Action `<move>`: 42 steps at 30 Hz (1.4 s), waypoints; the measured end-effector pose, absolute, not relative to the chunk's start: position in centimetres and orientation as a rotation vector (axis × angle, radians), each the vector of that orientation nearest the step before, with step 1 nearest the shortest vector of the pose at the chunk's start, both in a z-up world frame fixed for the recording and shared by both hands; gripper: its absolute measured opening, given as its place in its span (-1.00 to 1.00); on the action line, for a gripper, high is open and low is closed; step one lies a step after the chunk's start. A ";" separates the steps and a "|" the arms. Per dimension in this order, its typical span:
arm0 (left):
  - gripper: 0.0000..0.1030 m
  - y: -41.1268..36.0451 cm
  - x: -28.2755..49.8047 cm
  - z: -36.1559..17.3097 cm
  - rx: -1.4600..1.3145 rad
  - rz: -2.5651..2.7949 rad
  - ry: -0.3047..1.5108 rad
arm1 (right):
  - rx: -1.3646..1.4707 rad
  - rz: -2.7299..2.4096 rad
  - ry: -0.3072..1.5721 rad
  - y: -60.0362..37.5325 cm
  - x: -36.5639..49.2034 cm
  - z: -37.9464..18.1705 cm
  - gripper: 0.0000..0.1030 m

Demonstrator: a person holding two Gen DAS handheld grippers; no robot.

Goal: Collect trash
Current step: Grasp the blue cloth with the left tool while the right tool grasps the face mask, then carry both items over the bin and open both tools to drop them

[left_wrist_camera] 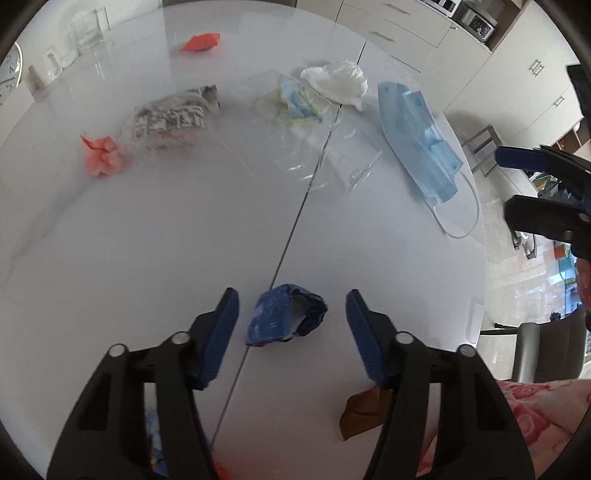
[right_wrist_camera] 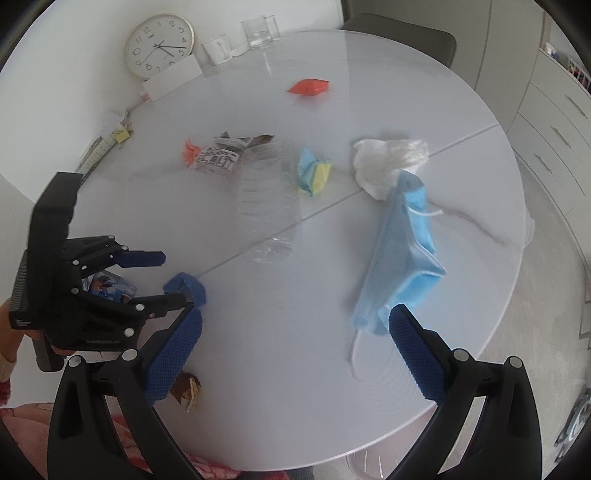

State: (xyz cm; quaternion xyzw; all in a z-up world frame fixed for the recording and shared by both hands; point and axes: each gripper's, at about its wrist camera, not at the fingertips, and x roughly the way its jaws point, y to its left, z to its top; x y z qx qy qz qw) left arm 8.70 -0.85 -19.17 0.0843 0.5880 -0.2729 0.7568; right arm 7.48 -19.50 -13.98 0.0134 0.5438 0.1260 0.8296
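Note:
Trash is scattered on a round white table. My left gripper is open, its jaws on either side of a crumpled blue wrapper without touching it; the wrapper also shows in the right wrist view. My right gripper is open and empty, its right finger beside the lower end of a blue face mask. A clear plastic bottle, white tissue, blue-yellow paper, orange paper and pink paper lie farther back.
A brown wrapper lies near the front edge. A clock, a cup and a glass stand at the table's far side by the wall. Cabinets and a chair are beyond the table.

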 end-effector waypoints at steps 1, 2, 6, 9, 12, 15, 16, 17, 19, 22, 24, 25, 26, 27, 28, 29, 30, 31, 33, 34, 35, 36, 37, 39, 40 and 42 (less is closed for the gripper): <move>-0.10 -1.2 8.6 -19.5 0.190 -0.592 1.288 | 0.036 0.255 1.149 -20.1 7.2 -13.9 0.95; -0.27 -1.6 8.6 -20.1 0.205 -0.582 1.299 | 0.041 0.247 1.148 -20.5 7.1 -13.9 0.95; -0.44 -1.8 8.3 -20.6 0.181 -0.569 1.312 | 0.077 0.198 1.135 -22.5 6.8 -13.5 0.95; -0.49 -1.5 8.4 -20.6 0.140 -0.552 1.328 | 0.106 0.157 1.124 -24.1 7.0 -13.5 0.95; -0.50 -1.3 8.0 -20.4 0.114 -0.544 1.316 | 0.128 0.100 1.133 -25.6 7.9 -14.3 0.95; -0.50 -0.7 8.0 -19.4 0.051 -0.542 1.292 | 0.151 0.053 1.157 -27.0 9.9 -15.8 0.95; -0.50 -0.6 8.0 -19.0 0.026 -0.545 1.286 | 0.164 0.043 1.168 -27.4 10.8 -16.5 0.95; -0.50 -0.4 7.9 -18.4 0.007 -0.543 1.274 | 0.181 0.033 1.182 -27.7 11.8 -17.5 0.94; -0.50 -0.4 7.7 -17.3 -0.004 -0.542 1.246 | 0.219 0.025 1.199 -28.4 13.6 -18.8 0.78; -0.50 -0.6 7.7 -15.8 -0.011 -0.551 1.208 | 0.292 0.027 1.231 -29.0 15.5 -20.5 0.51; -0.50 -0.8 7.9 -15.1 -0.022 -0.557 1.192 | 0.318 0.038 1.270 -29.0 16.8 -21.7 0.09; -0.50 -1.0 8.0 -14.8 -0.027 -0.561 1.187 | 0.317 0.040 1.281 -28.9 16.9 -22.0 -0.21; -0.50 -1.1 8.1 -14.6 -0.031 -0.565 1.183 | 0.309 0.038 1.285 -28.7 17.0 -22.1 -0.21; -0.50 -1.3 8.2 -14.4 -0.032 -0.569 1.179 | 0.294 0.039 1.271 -28.5 16.8 -21.9 -0.22; -0.50 -1.6 8.3 -14.2 -0.028 -0.578 1.177 | 0.278 0.041 1.260 -28.3 16.6 -21.5 -0.26; -0.50 -1.9 8.3 -14.0 -0.023 -0.586 1.176 | 0.269 0.045 1.252 -28.3 16.3 -21.2 -0.29; -0.50 -2.4 8.1 -13.8 -0.017 -0.599 1.171 | 0.263 0.050 1.239 -28.3 15.7 -20.6 -0.30; -0.50 -3.0 7.9 -13.5 -0.008 -0.617 1.168 | 0.262 0.053 1.223 -28.5 14.8 -19.8 -0.32; -0.50 -4.5 7.5 -12.8 0.021 -0.652 1.159 | 0.268 0.052 1.195 -29.5 13.1 -18.4 -0.33; -0.50 -5.3 7.1 -12.4 0.031 -0.672 1.153 | 0.272 0.051 1.185 -30.0 12.4 -17.9 -0.33; -0.50 -6.5 6.8 -12.0 0.042 -0.696 1.149 | 0.278 0.046 1.170 -30.7 11.1 -17.1 -0.33; -0.50 -7.5 6.5 -11.7 0.048 -0.717 1.147 | 0.282 0.038 1.154 -31.6 9.7 -16.2 -0.33; -0.50 -8.8 6.0 -11.4 0.053 -0.746 1.145 | 0.284 0.033 1.144 -32.3 8.6 -15.6 -0.33; -0.50 -11.7 4.9 -10.9 0.069 -0.811 1.146 | 0.296 0.014 1.126 -34.2 5.5 -14.1 -0.33; -0.50 -13.3 4.1 -10.7 0.082 -0.849 1.147 | 0.301 0.000 1.123 -35.3 3.9 -13.5 -0.33; -0.50 -16.6 2.3 -10.6 0.116 -0.931 1.153 | 0.306 -0.026 1.125 -37.5 0.8 -12.9 -0.33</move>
